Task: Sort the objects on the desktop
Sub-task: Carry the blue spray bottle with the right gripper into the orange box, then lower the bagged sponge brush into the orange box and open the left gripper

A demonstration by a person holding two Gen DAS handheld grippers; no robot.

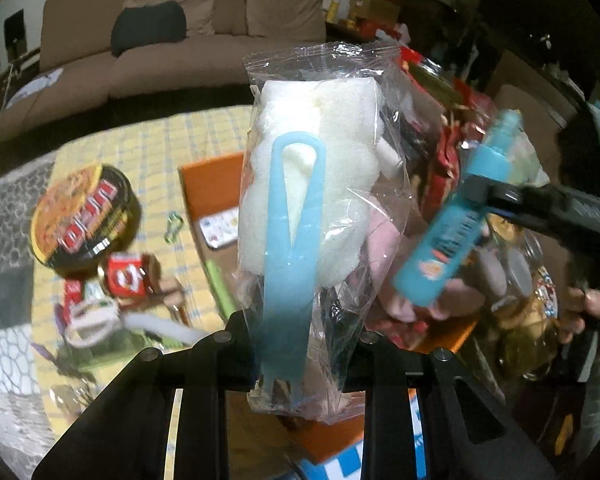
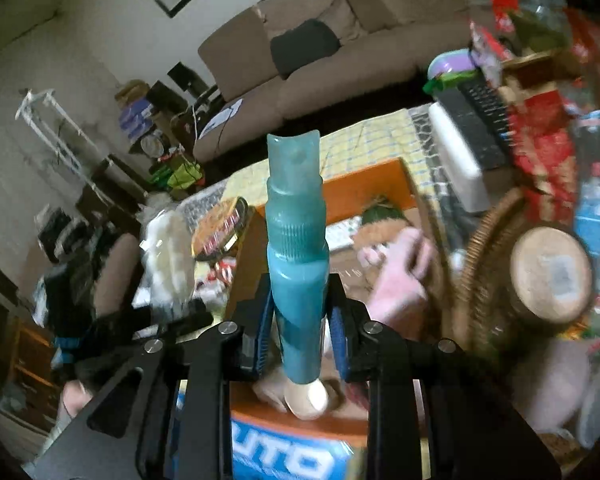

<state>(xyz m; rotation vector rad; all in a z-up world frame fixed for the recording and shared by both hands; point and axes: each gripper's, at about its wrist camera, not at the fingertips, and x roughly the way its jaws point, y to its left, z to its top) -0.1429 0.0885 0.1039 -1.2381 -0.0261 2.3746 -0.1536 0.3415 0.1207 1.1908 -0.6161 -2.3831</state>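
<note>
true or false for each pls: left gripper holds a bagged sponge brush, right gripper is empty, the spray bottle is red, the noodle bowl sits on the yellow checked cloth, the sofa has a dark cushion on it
1. The left gripper holds a sponge brush in a clear bag. True.
2. The right gripper is empty. False: it is shut on a spray bottle.
3. The spray bottle is red. False: it is blue-green.
4. The noodle bowl sits on the yellow checked cloth. True.
5. The sofa has a dark cushion on it. True.
</note>
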